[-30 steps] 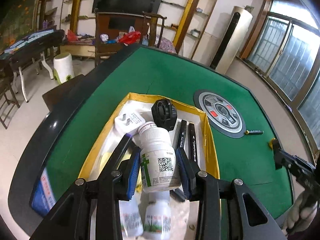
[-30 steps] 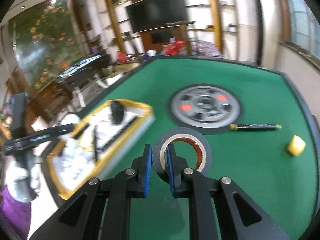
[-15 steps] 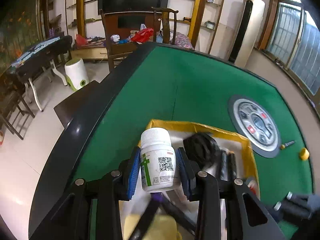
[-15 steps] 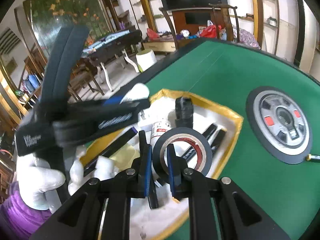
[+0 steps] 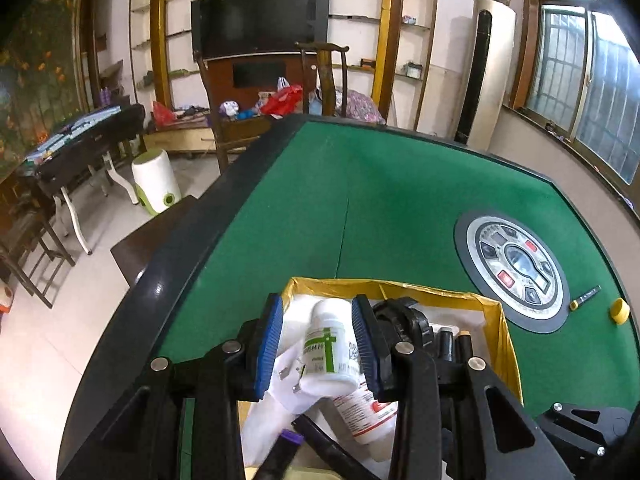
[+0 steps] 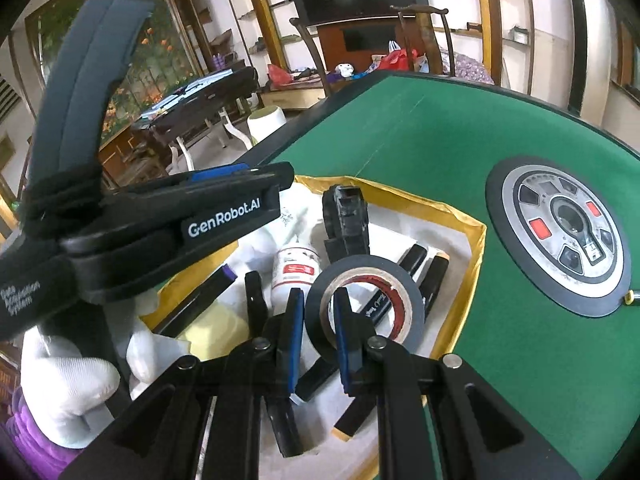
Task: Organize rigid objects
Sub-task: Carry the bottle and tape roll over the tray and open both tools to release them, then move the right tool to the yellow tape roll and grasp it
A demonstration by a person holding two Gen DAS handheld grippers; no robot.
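Observation:
A white pill bottle (image 5: 326, 344) with a green cross lies tilted in the yellow-rimmed box (image 5: 440, 294), on a white plug (image 5: 286, 376). My left gripper (image 5: 318, 300) hangs open over it, with a gap between the left pad and the bottle. My right gripper (image 6: 319, 304) is shut on the wall of a black tape roll (image 6: 400, 280), held above the box (image 6: 476, 236). In the right wrist view the left gripper (image 6: 286, 180) reaches in from the left, over the box's far left part.
The box also holds a black round part (image 6: 346, 216), black markers (image 6: 436, 272) and a red-labelled bottle (image 6: 296, 268). On the green felt lie a round panel (image 5: 516, 272), a pen (image 5: 585, 297) and a yellow cap (image 5: 619, 311). A gloved hand (image 6: 68, 384) holds the left gripper.
The bottle was clamped upright between the left pads; now it lies loose and tilted in the box. The right gripper carried the tape roll from the felt to above the box.

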